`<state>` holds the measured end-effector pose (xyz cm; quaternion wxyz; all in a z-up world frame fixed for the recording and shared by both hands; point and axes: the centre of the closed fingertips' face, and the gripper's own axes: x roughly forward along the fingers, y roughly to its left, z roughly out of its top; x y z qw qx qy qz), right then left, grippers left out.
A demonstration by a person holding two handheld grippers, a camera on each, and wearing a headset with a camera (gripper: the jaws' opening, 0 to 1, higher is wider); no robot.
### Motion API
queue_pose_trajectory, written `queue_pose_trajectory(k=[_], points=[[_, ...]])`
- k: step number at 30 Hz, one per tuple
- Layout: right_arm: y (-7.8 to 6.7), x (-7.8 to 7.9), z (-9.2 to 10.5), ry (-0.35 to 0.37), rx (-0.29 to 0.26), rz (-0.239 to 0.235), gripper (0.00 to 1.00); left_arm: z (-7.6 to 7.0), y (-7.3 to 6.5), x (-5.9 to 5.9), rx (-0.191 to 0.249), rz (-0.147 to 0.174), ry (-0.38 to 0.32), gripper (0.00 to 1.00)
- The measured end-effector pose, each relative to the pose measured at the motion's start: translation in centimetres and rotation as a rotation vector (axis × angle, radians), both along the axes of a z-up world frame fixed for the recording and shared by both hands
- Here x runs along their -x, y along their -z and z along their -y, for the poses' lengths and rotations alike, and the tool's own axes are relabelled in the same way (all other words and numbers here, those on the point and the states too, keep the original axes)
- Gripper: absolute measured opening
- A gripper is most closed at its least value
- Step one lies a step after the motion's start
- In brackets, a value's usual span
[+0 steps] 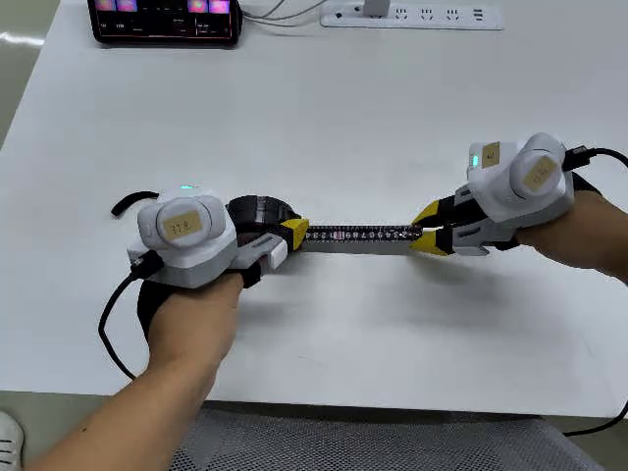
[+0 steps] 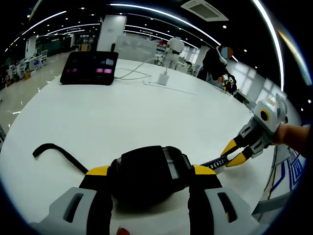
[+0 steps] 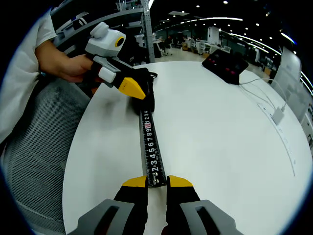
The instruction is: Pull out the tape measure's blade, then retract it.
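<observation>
Right gripper (image 3: 156, 182) pinches flat numbered blade (image 3: 149, 142); case (image 2: 146, 169) rounded, black.

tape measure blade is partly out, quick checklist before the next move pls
1. Left gripper clamped on the case: ok, a jaw on each side.
2. Right gripper holding the blade at its end: ok, jaws closed on it.
3. Blade straight, no kink or twist: ok, it lies flat along the table.
4. Strap away from the blade: ok, it trails off on the case's far side.
5. Blade lock released: cannot tell.
</observation>
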<state>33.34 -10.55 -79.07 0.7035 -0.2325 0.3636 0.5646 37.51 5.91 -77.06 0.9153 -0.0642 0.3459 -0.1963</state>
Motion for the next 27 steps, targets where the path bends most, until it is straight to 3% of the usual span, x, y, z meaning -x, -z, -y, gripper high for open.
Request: queue_pose_trajectory(k=[27], points=[[0.1,-0.7,-5.7,-0.027,-0.066,-0.012,0.10,-0.1,0.0,0.0,0.018,-0.006,-0.004,0.58]])
